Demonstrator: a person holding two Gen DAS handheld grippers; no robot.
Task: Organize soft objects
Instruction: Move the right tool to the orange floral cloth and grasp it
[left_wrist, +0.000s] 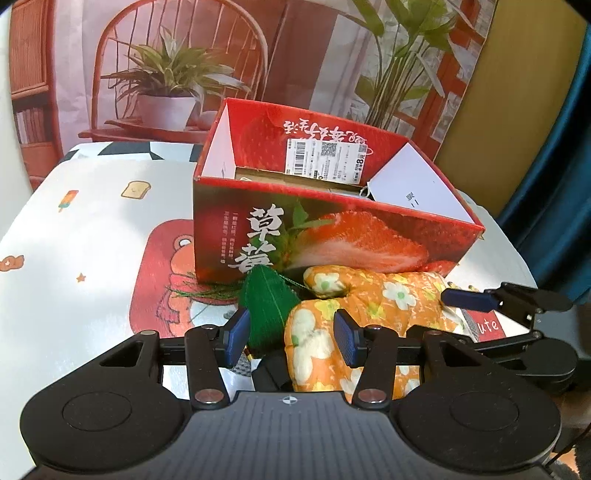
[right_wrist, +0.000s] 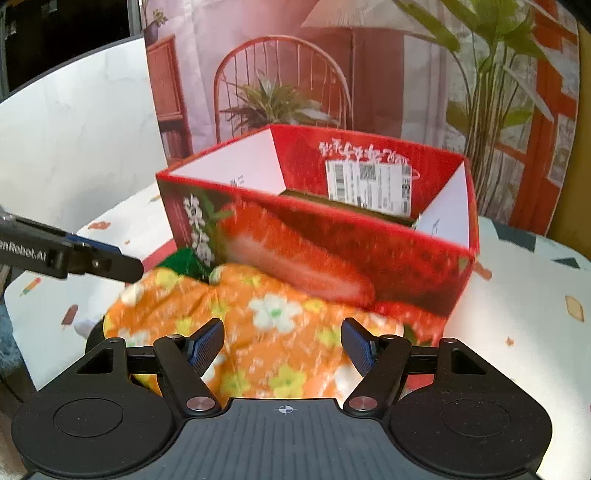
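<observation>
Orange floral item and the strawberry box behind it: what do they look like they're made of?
The orange floral item looks like padded printed cloth, matte: it bulges, folds and creases softly. What it is exactly is unclear. The strawberry box looks like printed cardboard with a slight sheen outside: thin straight walls, plain white inner faces and a paper label stuck inside. The green piece beside the cloth seems fuzzy, perhaps felt or knit.

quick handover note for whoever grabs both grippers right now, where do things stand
Left gripper: open, jaws astride the near end of the orange floral soft item, not clamped.
Right gripper: open, over the same item, nothing held.
Orange floral item and a green felt leaf lie on the table against the front of the red strawberry box.
Done: no soft item seen in the box.
Left: probably grip the floral item, put it in the box, then the leaf.
</observation>
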